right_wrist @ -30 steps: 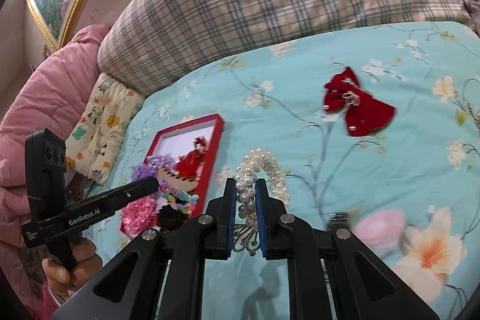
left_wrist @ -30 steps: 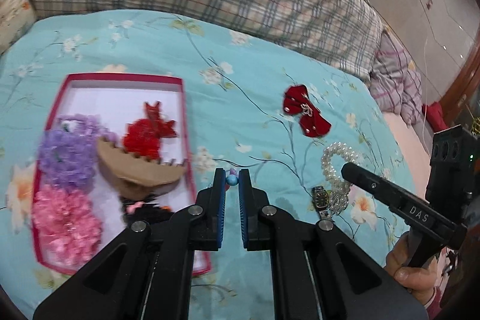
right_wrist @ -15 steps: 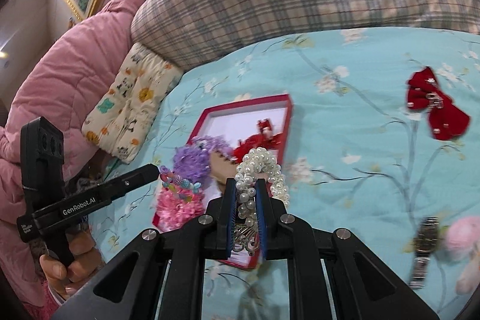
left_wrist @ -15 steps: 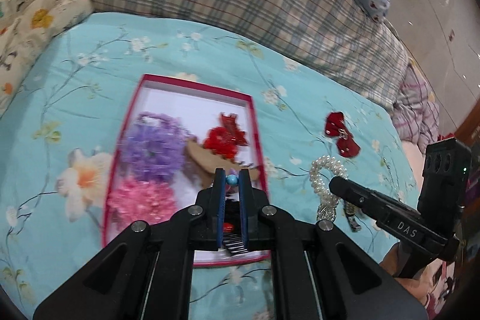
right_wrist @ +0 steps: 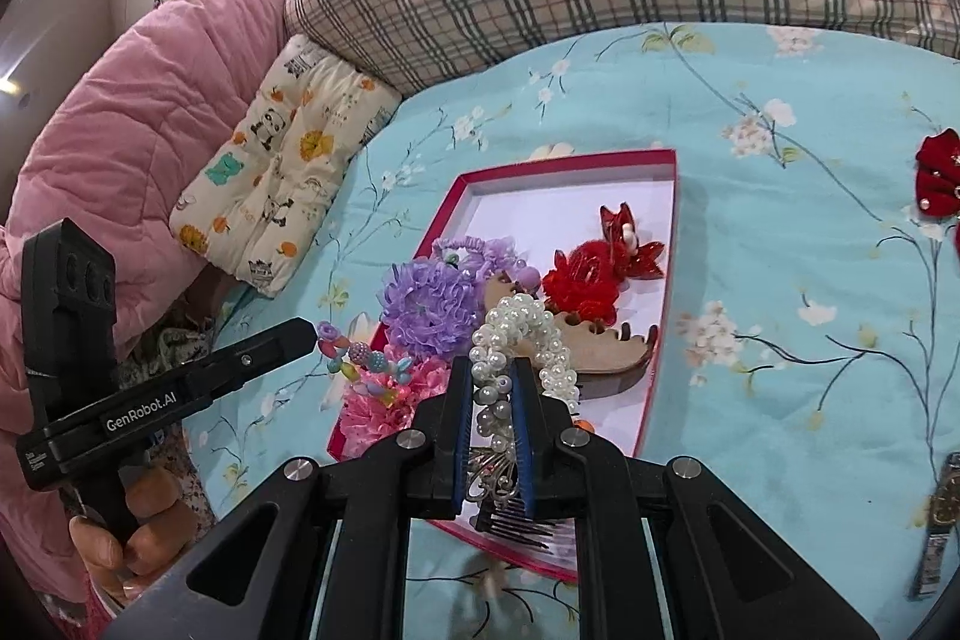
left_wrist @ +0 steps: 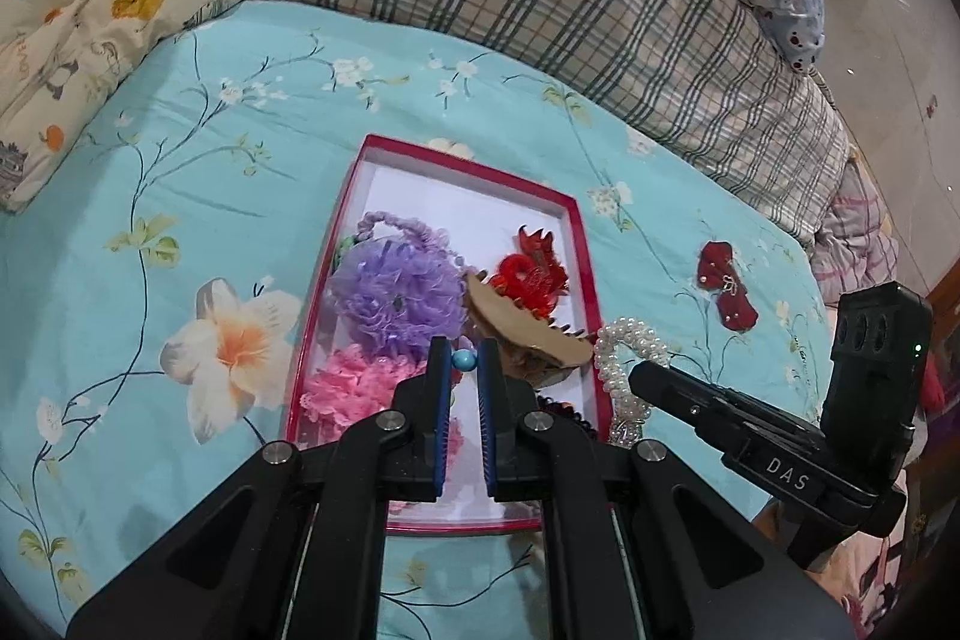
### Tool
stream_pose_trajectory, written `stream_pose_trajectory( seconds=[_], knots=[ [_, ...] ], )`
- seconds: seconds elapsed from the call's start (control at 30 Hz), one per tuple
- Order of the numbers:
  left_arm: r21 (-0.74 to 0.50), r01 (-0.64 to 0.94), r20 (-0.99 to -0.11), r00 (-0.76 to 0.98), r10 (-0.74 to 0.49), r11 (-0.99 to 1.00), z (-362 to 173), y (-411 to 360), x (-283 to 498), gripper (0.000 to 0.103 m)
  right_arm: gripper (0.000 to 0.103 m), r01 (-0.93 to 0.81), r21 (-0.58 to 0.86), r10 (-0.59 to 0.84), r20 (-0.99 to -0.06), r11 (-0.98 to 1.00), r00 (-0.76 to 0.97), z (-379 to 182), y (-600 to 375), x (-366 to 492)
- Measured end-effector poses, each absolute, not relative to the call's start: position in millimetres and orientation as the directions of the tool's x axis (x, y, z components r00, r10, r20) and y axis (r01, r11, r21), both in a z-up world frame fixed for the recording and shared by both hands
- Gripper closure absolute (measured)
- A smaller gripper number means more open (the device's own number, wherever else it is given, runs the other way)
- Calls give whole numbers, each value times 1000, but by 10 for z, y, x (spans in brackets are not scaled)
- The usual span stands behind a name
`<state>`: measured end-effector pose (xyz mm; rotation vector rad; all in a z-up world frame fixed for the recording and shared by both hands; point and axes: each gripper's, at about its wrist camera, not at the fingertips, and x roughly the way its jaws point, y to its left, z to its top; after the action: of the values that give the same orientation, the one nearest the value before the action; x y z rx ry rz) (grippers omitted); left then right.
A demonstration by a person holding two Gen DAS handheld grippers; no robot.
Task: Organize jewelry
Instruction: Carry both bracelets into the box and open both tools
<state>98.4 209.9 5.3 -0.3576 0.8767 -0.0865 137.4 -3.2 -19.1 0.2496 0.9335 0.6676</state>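
Jewelry hangs over the red box (right_wrist: 675, 220): your right tongs (right_wrist: 493, 403) pinch the pearl comb (right_wrist: 522, 334), left tongs (left_wrist: 463, 361) the bead string (right_wrist: 360, 364), and releasing together could tangle them or spill them onto the bed (left_wrist: 180, 130).

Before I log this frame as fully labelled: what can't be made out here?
- Beaded bracelet: left wrist view shows one blue bead; left gripper hides the rest.
- Pearl hair comb: its base sits behind the right gripper.
- Wristwatch: cut off by the right wrist view's dark rim.
- Red bow: clipped by that view's edge.
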Motion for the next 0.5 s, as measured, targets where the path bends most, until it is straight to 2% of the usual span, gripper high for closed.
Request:
stream_pose_trajectory(
  seconds=[0.5],
  knots=[
    [-274, -151, -805, 577, -141, 950, -320, 2182, 1127, 96, 91, -399, 446, 588, -712, 801, 384, -513, 135, 1535]
  ],
)
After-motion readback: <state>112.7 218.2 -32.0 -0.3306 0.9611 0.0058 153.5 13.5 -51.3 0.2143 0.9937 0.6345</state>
